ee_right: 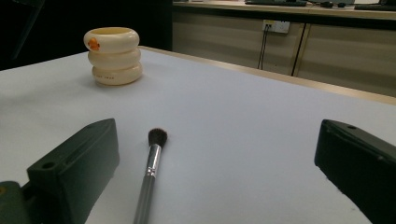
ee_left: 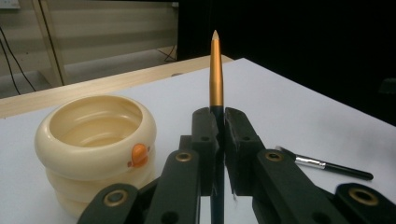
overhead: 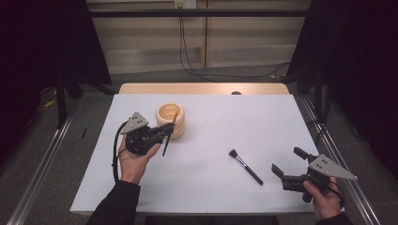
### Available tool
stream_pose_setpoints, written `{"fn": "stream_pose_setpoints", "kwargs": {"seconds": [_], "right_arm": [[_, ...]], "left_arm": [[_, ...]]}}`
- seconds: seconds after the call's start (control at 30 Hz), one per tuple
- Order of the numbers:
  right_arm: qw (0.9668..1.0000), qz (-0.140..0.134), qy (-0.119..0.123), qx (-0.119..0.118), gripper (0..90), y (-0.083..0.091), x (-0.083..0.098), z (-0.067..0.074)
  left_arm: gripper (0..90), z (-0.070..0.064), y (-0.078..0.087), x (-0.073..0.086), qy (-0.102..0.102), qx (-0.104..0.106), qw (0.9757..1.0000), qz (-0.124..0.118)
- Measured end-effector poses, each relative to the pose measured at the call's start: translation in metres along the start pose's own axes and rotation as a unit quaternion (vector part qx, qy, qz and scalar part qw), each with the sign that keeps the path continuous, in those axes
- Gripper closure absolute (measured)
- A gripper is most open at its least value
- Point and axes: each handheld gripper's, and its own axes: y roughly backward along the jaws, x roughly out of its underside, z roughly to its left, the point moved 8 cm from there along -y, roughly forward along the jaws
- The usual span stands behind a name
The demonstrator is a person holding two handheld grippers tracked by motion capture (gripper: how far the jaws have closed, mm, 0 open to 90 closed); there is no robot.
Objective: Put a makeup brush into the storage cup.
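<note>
Our left claw (ee_left: 218,122) pinches a thin, light, stiff pencil (ee_left: 215,70) near the middle, beside the cream cup (ee_left: 95,140). Our right claw (ee_right: 217,154) is spread wide.

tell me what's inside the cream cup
The cream cup looks empty as far down as its ribbed inner wall shows; its near rim hides the bottom. The thin brush is above the table, not inside.

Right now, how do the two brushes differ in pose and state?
The thin gold-tipped brush is clamped in the left hand-held gripper, upright beside the cream holder. The fluffy makeup brush lies flat on the table, ungripped, before the open right hand-held gripper. Both have dark handles.
</note>
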Motion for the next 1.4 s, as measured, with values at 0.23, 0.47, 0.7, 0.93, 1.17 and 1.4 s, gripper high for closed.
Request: {"fn": "stream_pose_setpoints", "kwargs": {"seconds": [0.23, 0.47, 0.7, 0.93, 1.17, 1.4], "right_arm": [[1.0000, -0.002, 0.001, -0.002, 0.0, 0.000, 0.000, 0.000], [1.0000, -0.002, 0.000, -0.001, 0.0, -0.001, 0.000, 0.000], [1.0000, -0.002, 0.002, -0.001, 0.0, -0.001, 0.000, 0.001], [1.0000, -0.002, 0.000, 0.001, 0.0, -0.001, 0.000, 0.000], [1.0000, -0.002, 0.000, -0.002, 0.0, 0.000, 0.000, 0.001], [1.0000, -0.002, 0.000, 0.000, 0.0, 0.000, 0.000, 0.000]], "left_arm": [[83.6, -0.001, 0.005, -0.013, 0.000, 0.000, 0.9996, -0.028], [83.6, 0.007, 0.006, -0.021, -0.003, -0.010, 0.9994, -0.032], [83.6, 0.012, 0.003, -0.033, -0.003, -0.015, 0.9992, -0.036], [83.6, 0.020, -0.005, -0.040, 0.001, -0.020, 0.9991, -0.038], [83.6, 0.028, -0.010, -0.048, 0.004, -0.027, 0.9987, -0.043], [83.6, 0.043, -0.008, -0.055, 0.011, -0.050, 0.9976, -0.046]]}}
